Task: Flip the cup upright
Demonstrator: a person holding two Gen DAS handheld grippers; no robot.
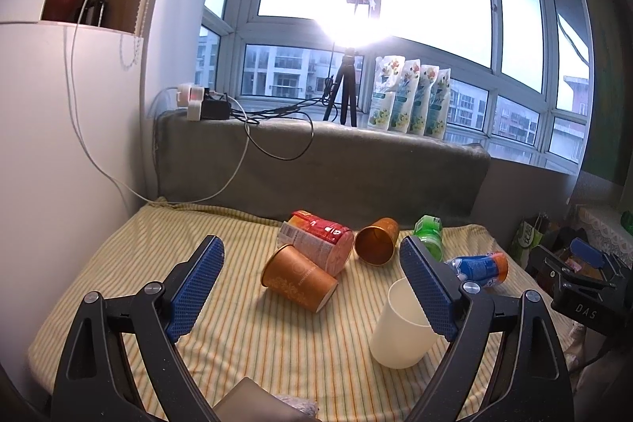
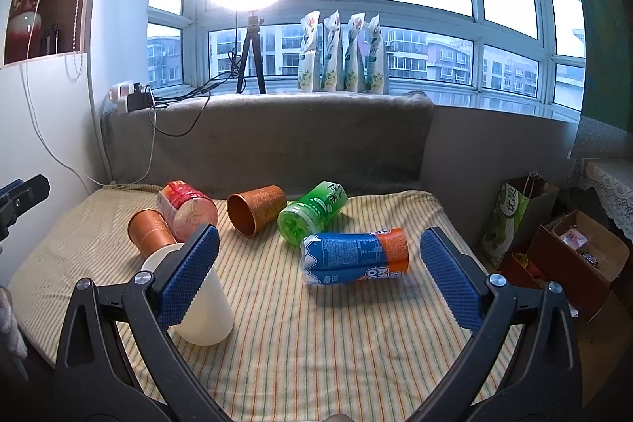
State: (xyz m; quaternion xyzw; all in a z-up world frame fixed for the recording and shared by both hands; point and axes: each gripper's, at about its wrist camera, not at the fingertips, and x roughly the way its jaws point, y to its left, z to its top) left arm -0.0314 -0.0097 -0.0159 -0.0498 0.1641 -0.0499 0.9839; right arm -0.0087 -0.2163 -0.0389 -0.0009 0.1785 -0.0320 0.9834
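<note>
White cup (rim partly hidden, seemingly upright) behind left gripper, fingers apart, both grippers empty.

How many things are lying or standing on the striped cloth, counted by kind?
Copper-brown paper cups: 2, on their sides
White plastic cup: 1, upside down
Plastic bottles: 3, on their sides: red-labelled, green, blue-and-orange
Total: 6
</note>
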